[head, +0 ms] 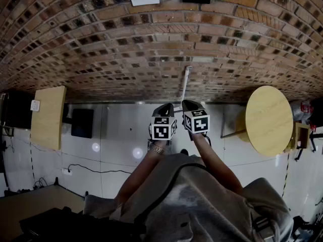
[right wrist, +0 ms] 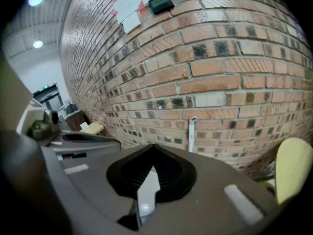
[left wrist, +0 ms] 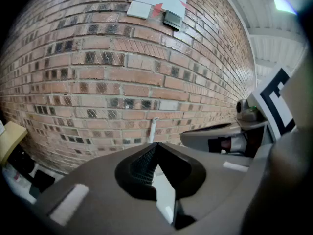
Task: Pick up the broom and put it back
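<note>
The broom, judged by its slim white handle, stands upright against the brick wall at twelve o'clock, apparently parked in its place; its head is hidden. The left gripper and right gripper hover side by side near it, jaws pressed together on nothing. The round table at three o'clock and the wooden board at nine stand well apart, neither obstructing.
</note>
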Demonstrator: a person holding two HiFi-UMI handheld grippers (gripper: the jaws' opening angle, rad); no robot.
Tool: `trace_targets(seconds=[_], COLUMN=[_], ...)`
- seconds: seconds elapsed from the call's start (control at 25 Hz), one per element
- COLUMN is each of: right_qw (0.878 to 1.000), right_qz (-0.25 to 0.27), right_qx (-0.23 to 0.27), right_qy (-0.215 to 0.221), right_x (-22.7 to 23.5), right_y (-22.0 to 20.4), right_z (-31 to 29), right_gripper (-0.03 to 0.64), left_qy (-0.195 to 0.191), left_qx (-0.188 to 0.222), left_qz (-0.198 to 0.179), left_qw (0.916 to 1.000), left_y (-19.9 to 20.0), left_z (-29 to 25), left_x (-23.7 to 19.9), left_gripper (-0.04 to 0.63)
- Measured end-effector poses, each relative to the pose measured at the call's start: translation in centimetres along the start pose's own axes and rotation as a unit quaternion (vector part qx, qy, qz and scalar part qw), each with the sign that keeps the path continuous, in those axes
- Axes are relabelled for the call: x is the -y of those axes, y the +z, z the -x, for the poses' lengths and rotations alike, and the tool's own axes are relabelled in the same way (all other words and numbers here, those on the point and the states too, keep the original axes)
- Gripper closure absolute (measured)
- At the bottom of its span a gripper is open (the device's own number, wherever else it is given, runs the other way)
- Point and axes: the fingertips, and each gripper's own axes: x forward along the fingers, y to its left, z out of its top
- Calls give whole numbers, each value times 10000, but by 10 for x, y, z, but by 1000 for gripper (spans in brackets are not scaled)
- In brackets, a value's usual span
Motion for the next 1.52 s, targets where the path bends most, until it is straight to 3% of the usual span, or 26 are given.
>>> trace_targets(seconds=[0.12,0.24,0.52,0.76,1.0,1.12,1.16,1.2,1.52], right_qw=[9982,9978,9832,9716,9661,9580,9564,9560,9715], right_qz=[516,333,-554,-711,-738,-840,-815,-772,-133], right_qx=[-78,-298,-1294,-1832,-1958,-1939,-1933,-1931,-1928], right_qy=[-286,-493,-1160,-1318,-1514,-1939,-2031,-2067,-1375], right_x=[13,33,116,152,165,175,179,182,169], right_y=[18,24,5,-10,-2,-2,-3,-4,-8], right_z=[-38,-79,-178,-245,-267,-263,-261,-259,-241], right_gripper=[620,620,408,331,344,438,503,506,523], left_qy=[62,32,-145,133,312,406,422,433,413], left_qx=[194,263,62,72,39,-1,-14,-23,12], left_qz=[48,57,-29,136,257,316,327,339,321], left_qw=[9998,9996,9999,9998,9992,9987,9986,9985,9986], left_y=[37,63,77,89,95,93,93,93,102], left_z=[-15,-30,-54,-63,-74,-77,-79,-80,-92], left_x=[-33,-58,-82,-116,-128,-131,-131,-131,-118], left_gripper=[601,601,602,601,601,602,601,601,601])
